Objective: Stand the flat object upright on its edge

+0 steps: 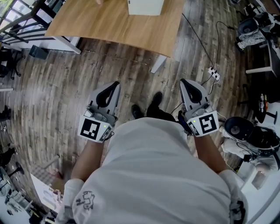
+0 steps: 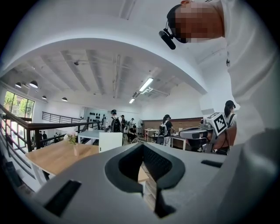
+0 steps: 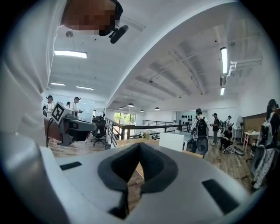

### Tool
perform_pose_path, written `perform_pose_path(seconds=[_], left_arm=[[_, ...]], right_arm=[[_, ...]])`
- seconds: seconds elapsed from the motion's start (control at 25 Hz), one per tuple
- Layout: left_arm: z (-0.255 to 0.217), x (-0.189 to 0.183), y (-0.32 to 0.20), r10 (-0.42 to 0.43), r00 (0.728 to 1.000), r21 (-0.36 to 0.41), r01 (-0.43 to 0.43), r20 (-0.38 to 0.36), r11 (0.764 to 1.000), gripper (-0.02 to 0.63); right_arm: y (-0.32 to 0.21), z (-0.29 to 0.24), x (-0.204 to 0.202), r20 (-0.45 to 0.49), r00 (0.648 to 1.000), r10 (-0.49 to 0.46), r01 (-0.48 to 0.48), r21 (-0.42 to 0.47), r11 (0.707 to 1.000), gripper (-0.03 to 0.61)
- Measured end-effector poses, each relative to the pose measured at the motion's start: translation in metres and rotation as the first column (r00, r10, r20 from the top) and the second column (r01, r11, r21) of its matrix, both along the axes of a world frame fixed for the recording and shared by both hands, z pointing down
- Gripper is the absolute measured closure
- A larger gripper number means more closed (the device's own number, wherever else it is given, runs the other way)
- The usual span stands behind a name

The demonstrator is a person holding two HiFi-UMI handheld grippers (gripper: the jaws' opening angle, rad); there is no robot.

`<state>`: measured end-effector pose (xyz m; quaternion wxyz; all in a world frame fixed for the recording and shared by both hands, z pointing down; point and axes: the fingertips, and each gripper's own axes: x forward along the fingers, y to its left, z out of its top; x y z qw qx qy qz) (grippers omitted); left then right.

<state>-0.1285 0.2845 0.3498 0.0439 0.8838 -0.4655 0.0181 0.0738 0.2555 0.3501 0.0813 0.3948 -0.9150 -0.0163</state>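
The person stands on a plank floor [image 1: 57,87] with both tools held at waist height, noses aimed toward 12 o'clock; the left gripper [image 1: 113,87] sits at about 9 o'clock in the head view and the right gripper [image 1: 187,85] at about 3 o'clock. Each one's own camera shows the dark pads pressed together with nothing between them, so both are clenched and empty.

The wooden table [image 1: 109,22] lies ahead at 12 o'clock, well apart from both tools. On it, at the top edge of the head view, stands a white block [image 1: 145,6]; the left gripper view shows it [image 2: 110,141] at roughly 10 o'clock of the jaws, near a small vase [image 2: 75,146]. It is the only candidate for the task's thing in view, though I cannot tell whether it is truly flat or how it rests.

It looks stiff, smooth-faced and probably light, so it should tip as one piece yet may slide on the tabletop. I judge the best hold to be across its thickness at the middle of one long edge; the other tool can steady the opposite side.
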Motion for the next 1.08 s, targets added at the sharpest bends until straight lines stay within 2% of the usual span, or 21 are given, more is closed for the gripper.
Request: perform_pose_path(seconds=[0.56, 1.08], left_arm=[[-0.002, 0.011, 0.001, -0.020, 1.000, 0.011, 0.020, 0.014, 1.000, 0.607], [-0.011, 0.000, 0.003, -0.026, 1.000, 0.023, 0.026, 0.008, 0.999, 0.607]], right_arm=[[0.011, 0.005, 0.002, 0.025, 1.000, -0.009, 0.009, -0.004, 1.000, 0.574], [0.012, -0.009, -0.006, 0.041, 0.999, -0.006, 0.006, 0.020, 1.000, 0.574]])
